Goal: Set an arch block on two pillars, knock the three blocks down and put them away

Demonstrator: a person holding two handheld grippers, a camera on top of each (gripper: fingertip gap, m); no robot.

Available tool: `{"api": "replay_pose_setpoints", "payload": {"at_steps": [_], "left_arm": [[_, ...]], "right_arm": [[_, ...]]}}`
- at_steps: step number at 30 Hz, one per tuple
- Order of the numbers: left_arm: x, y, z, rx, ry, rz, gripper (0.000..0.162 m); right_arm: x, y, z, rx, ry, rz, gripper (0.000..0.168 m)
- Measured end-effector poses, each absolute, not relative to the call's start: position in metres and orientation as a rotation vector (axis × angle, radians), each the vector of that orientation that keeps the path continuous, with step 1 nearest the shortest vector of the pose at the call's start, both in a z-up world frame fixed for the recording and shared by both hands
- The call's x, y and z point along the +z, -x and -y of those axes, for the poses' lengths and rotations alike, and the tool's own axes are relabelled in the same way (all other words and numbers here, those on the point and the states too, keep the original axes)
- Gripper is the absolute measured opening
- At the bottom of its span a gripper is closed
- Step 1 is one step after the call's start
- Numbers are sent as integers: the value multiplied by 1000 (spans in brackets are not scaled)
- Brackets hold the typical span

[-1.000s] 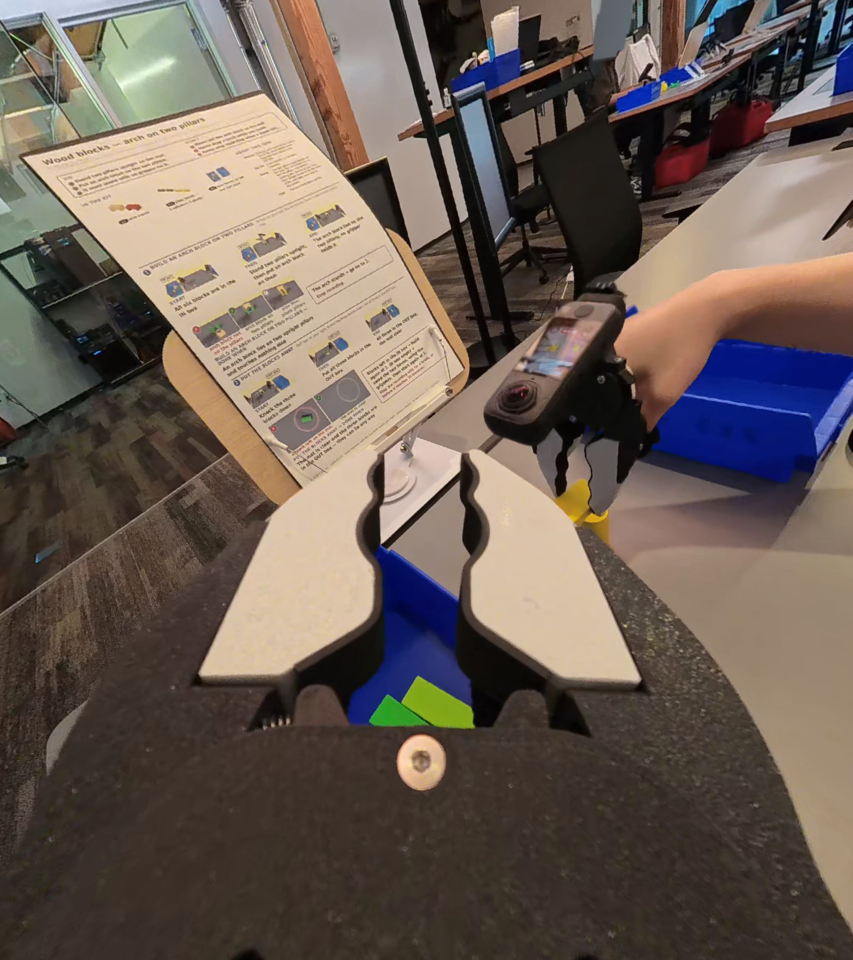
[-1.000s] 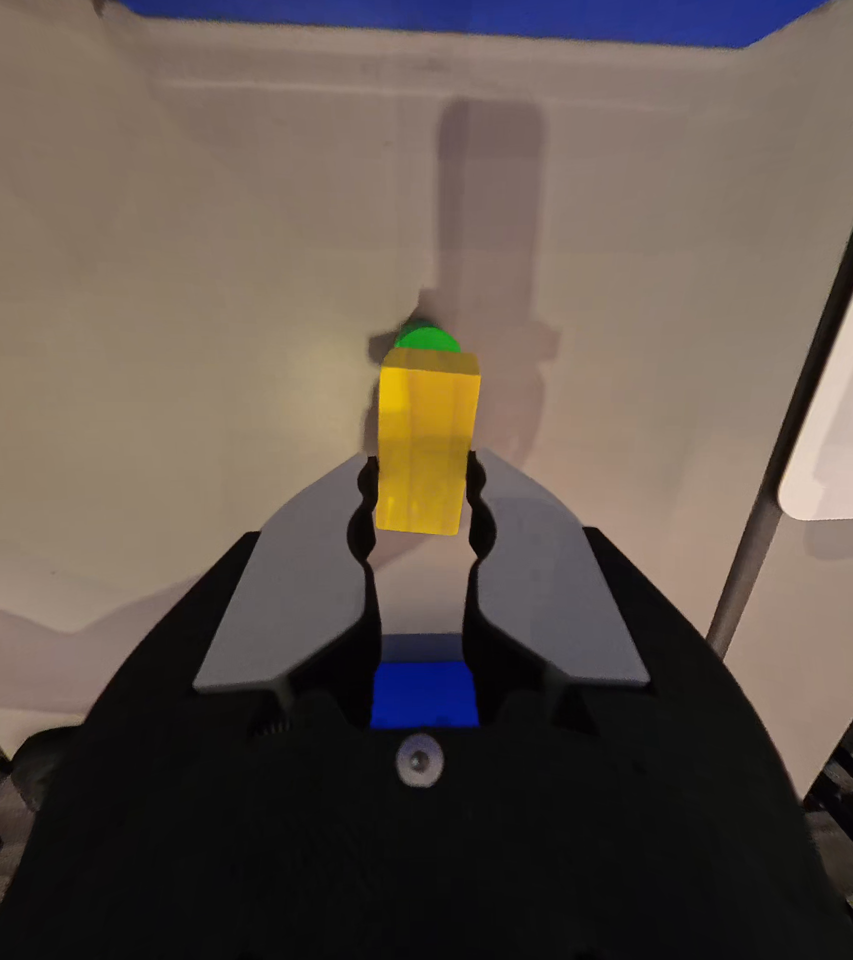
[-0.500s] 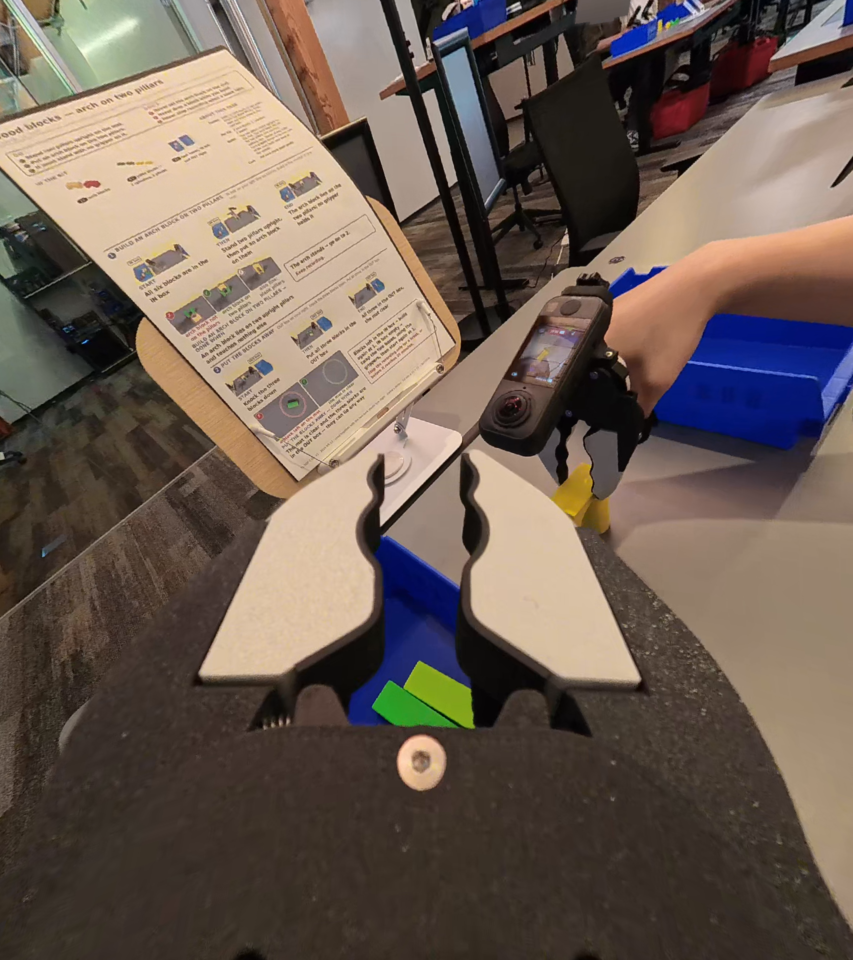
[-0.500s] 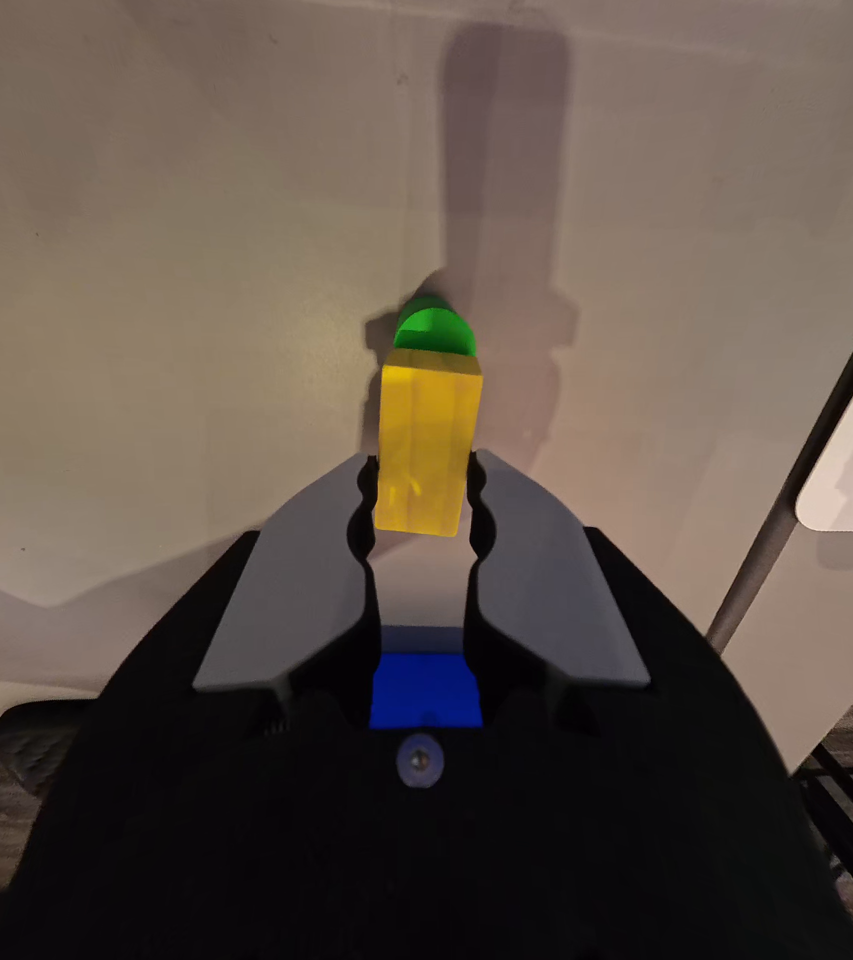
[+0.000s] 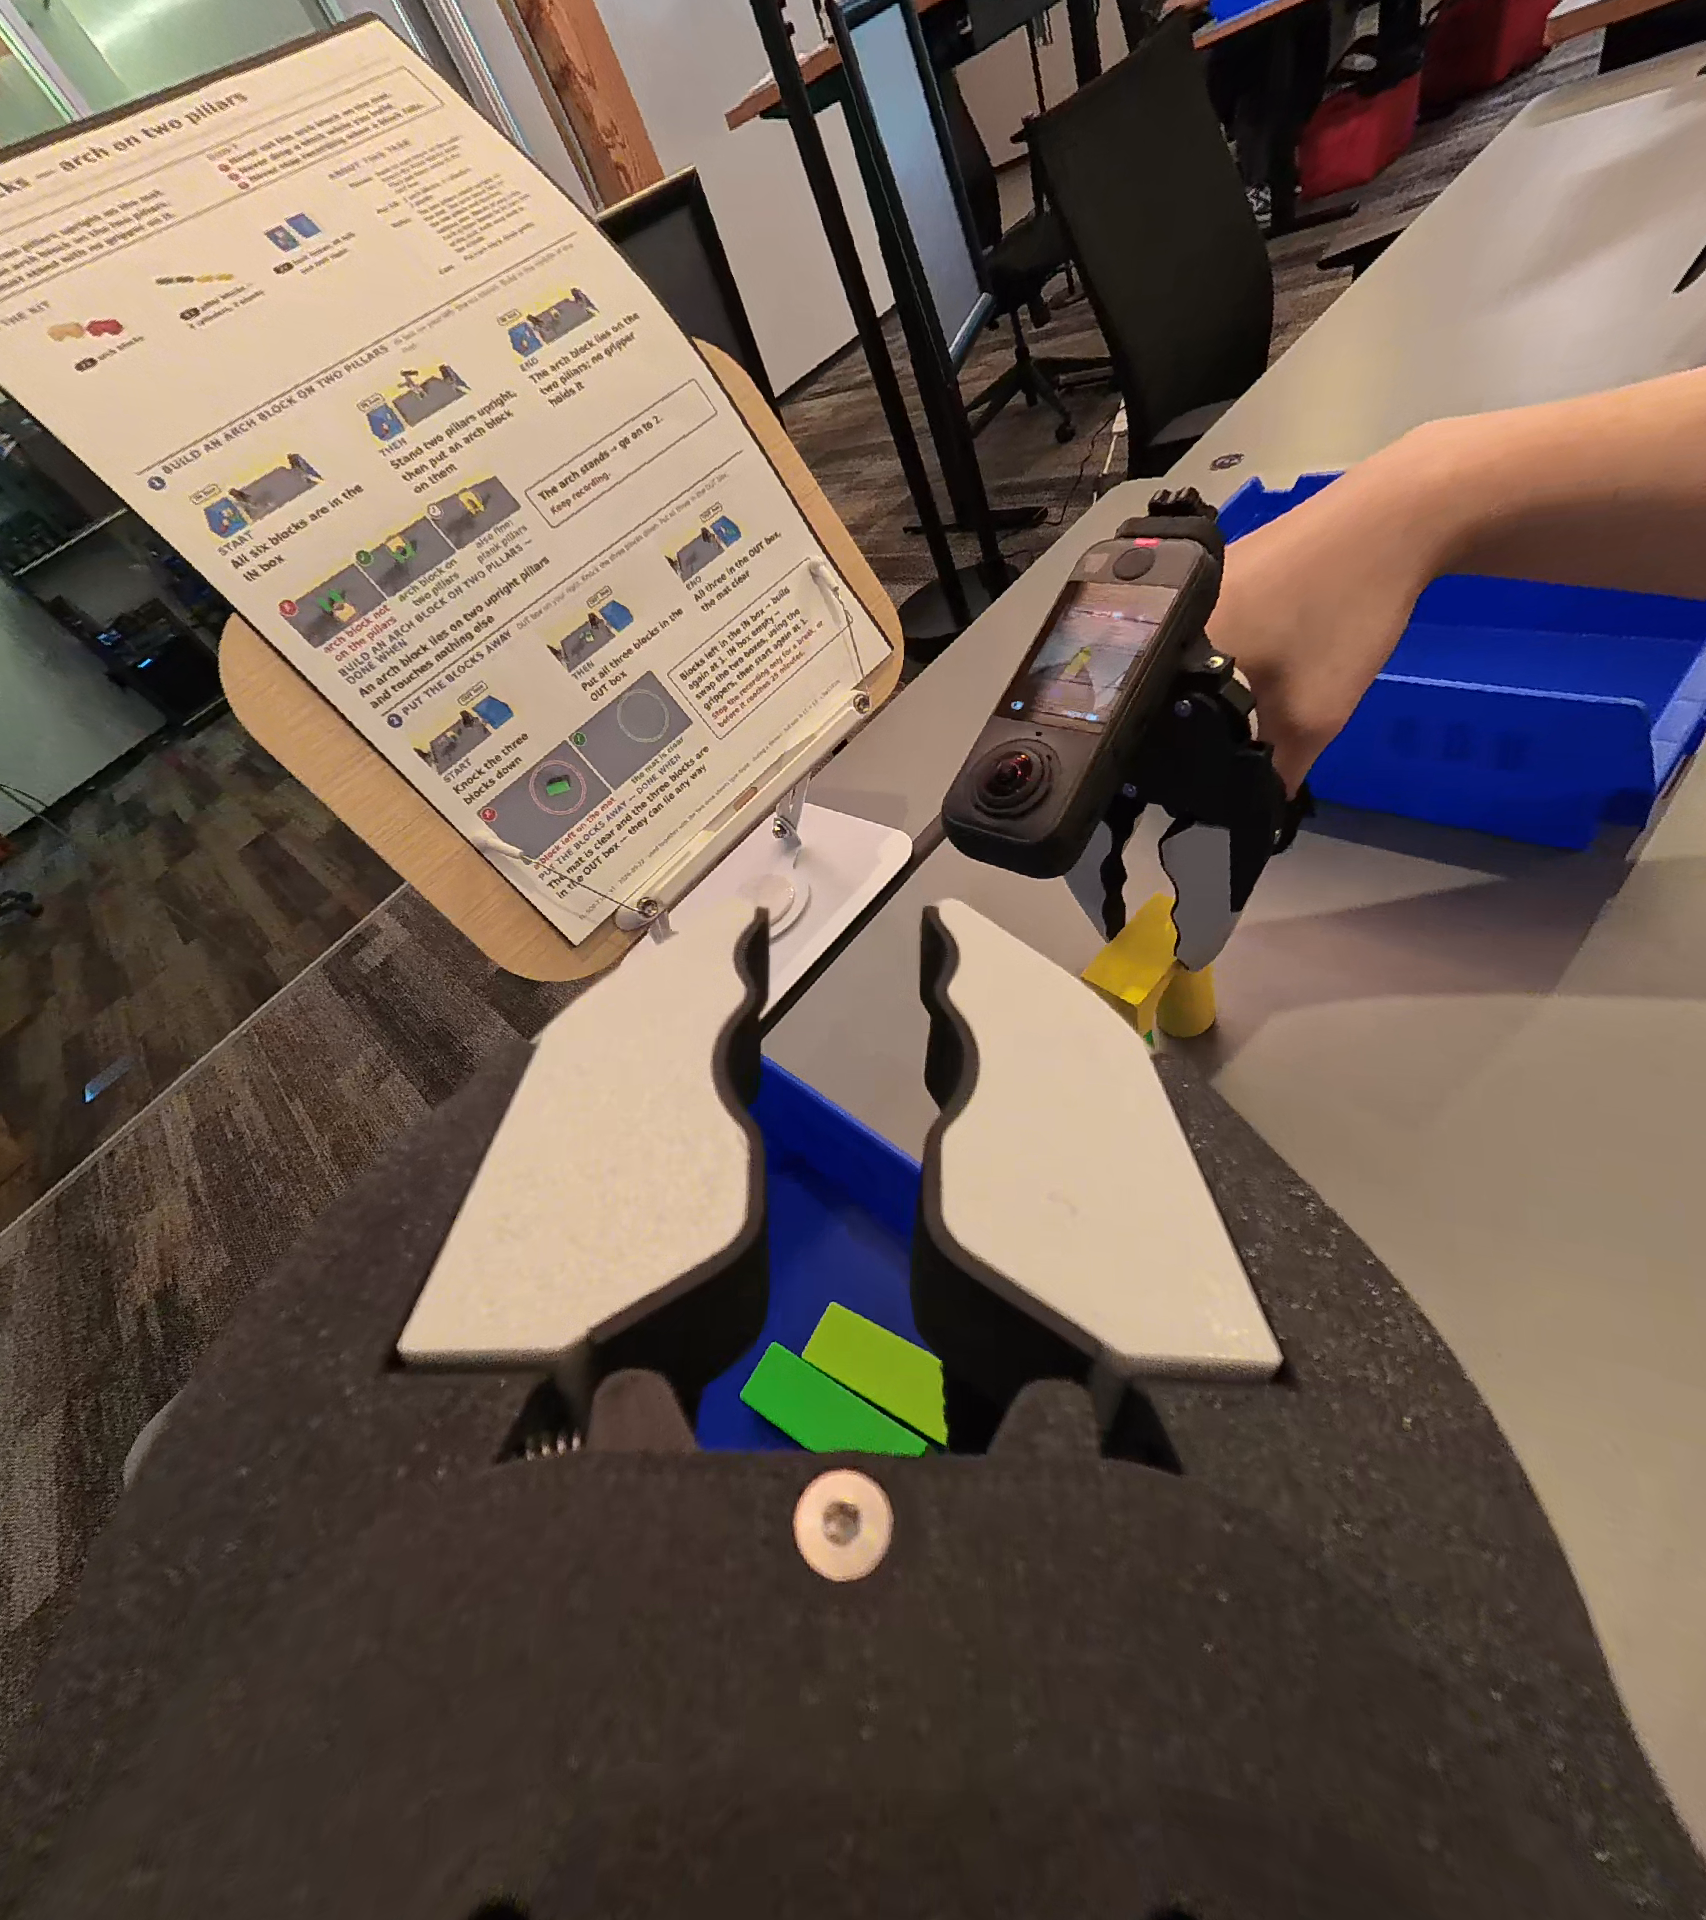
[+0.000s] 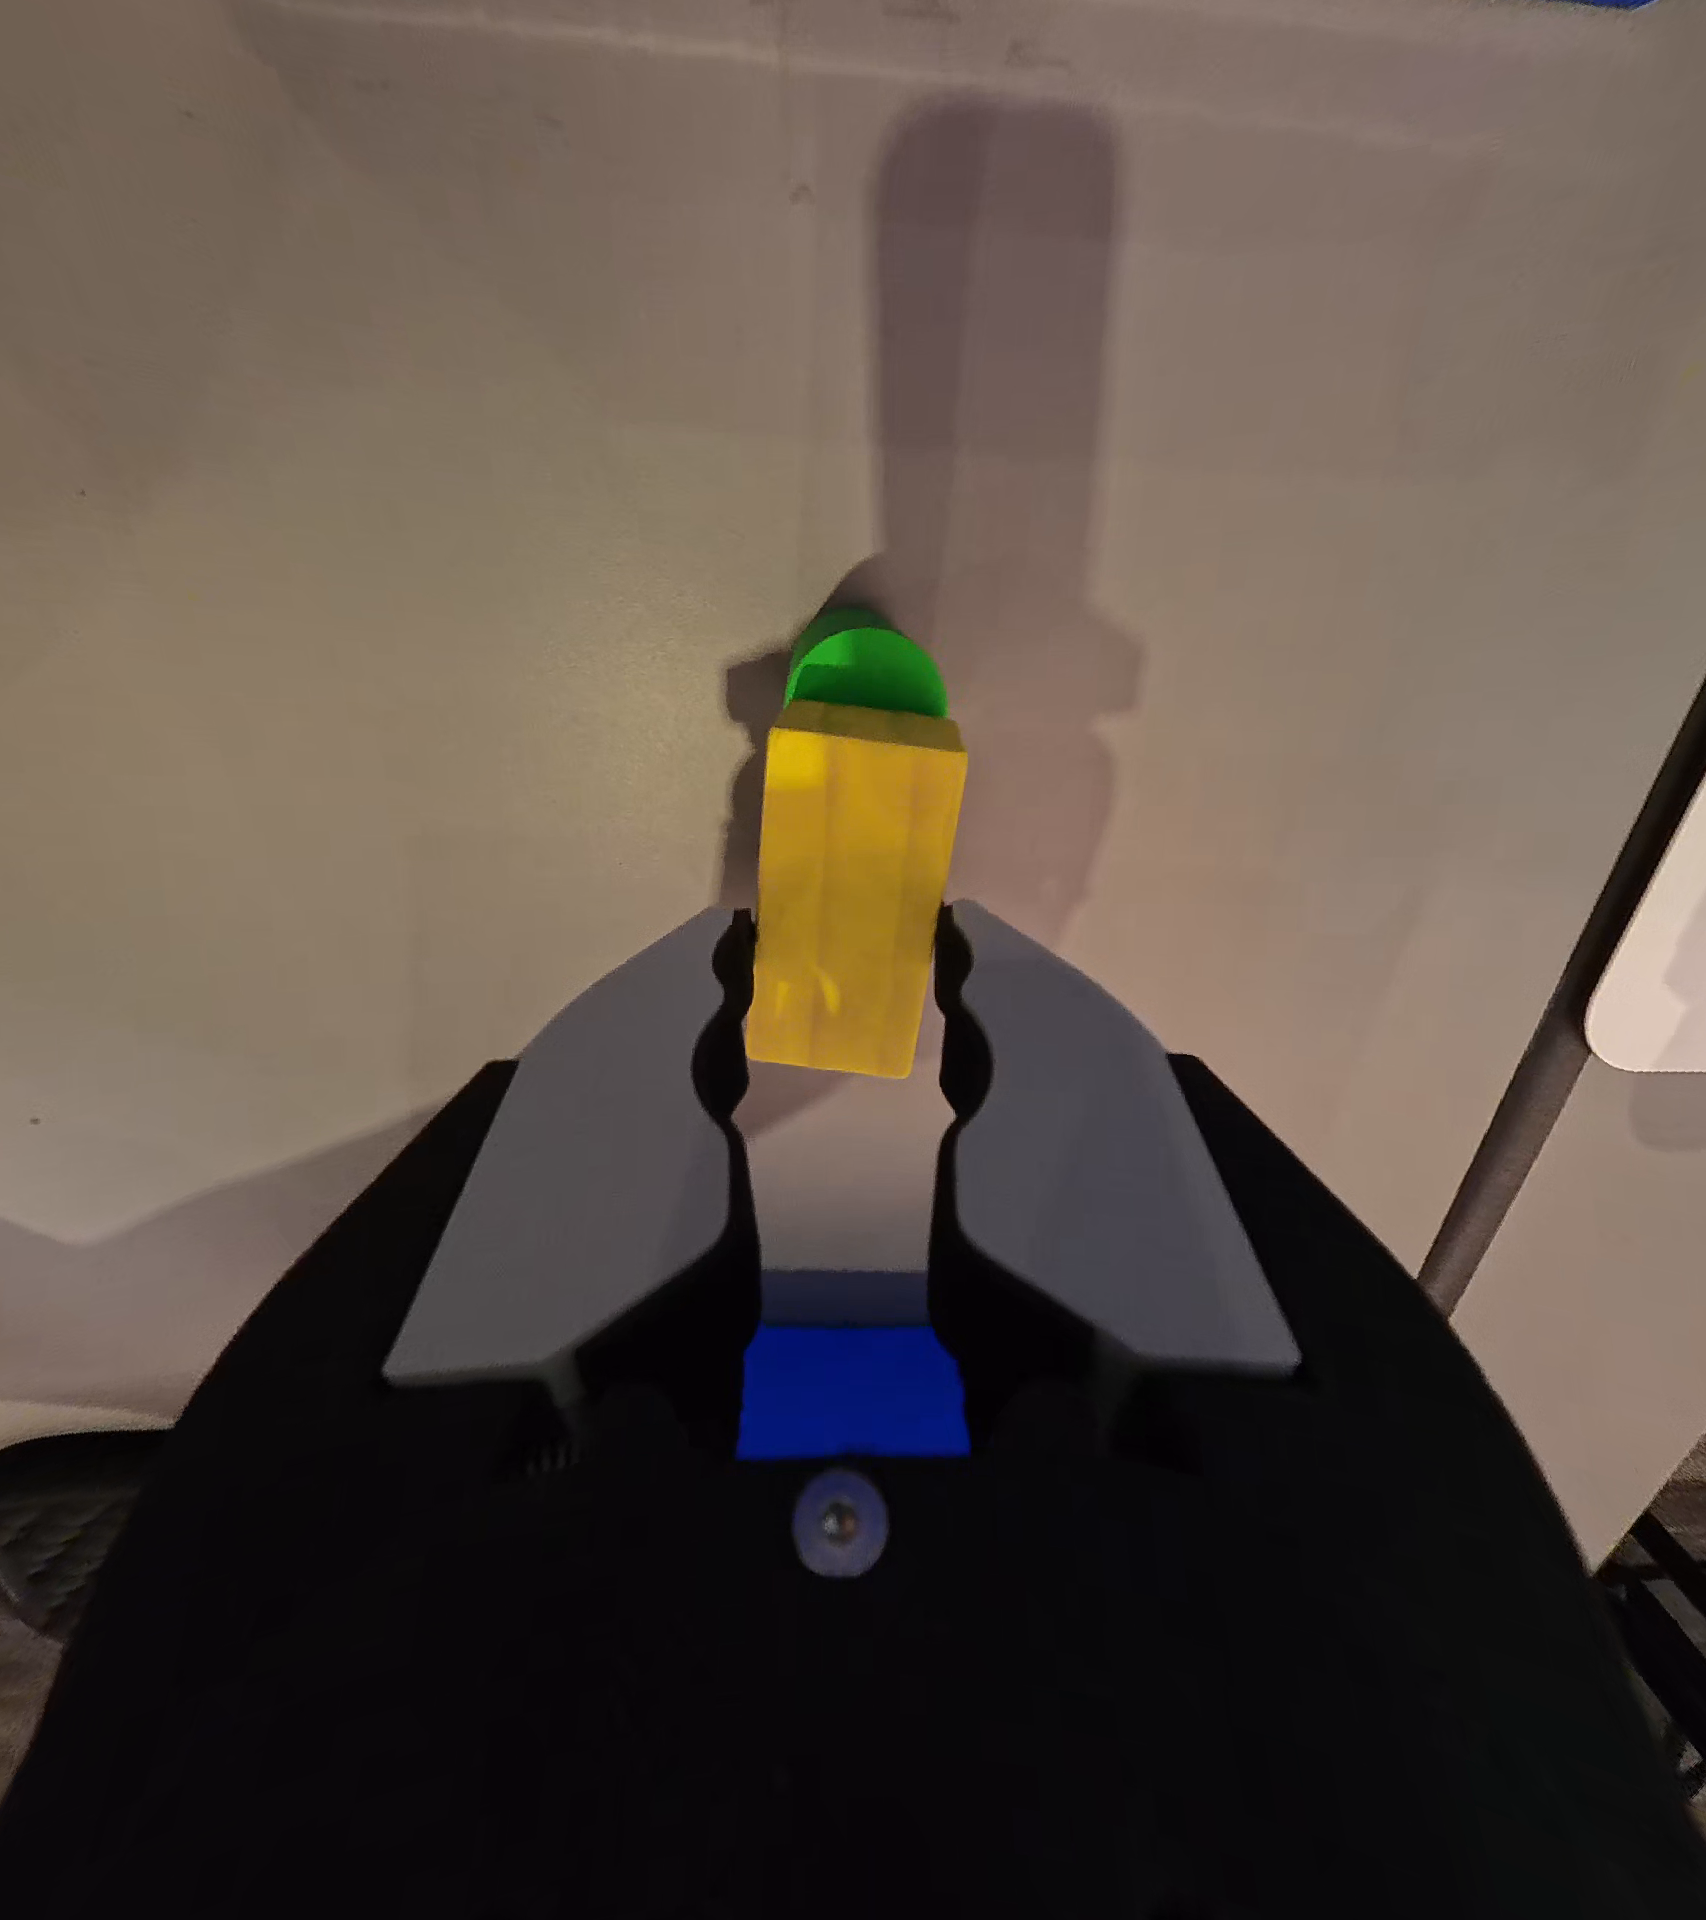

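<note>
My right gripper is shut on a yellow arch block and holds it just above the grey table. A green pillar stands right beyond the block, with only its round top showing. In the left wrist view the right gripper holds the arch block tilted, over an upright yellow pillar. My left gripper is open and empty above a blue bin that holds two green blocks.
An instruction board on a white stand rises at the table's left edge. A second blue bin sits behind the person's hand. A blue bin shows under my right gripper. Chairs and desks stand beyond the table. My right fingertips sit around 25 cm from my left ones.
My right gripper has moved with the arch block, and more of the green pillar's top now shows past it. My left gripper has shifted a little and stays open over the bin.
</note>
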State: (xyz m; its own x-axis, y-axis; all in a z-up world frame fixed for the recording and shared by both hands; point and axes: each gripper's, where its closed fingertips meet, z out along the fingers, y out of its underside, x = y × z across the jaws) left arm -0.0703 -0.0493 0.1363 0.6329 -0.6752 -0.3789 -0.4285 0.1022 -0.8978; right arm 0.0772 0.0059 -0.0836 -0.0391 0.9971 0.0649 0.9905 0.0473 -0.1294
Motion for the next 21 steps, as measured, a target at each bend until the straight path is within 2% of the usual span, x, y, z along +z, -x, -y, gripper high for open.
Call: {"api": "replay_pose_setpoints", "payload": {"at_steps": [5,14,21], "left_arm": [[132,68,47,-227,1539,-971,28],[128,68,46,-223,1557,-981,29],[130,70,47,-228,1552,-974,30]], "right_arm": [[-84,-76,-7,85,2083,2153,37],[-74,-68,-6,153,2020,2102,52],[-56,-70,-1,384,1935,1901,59]]}}
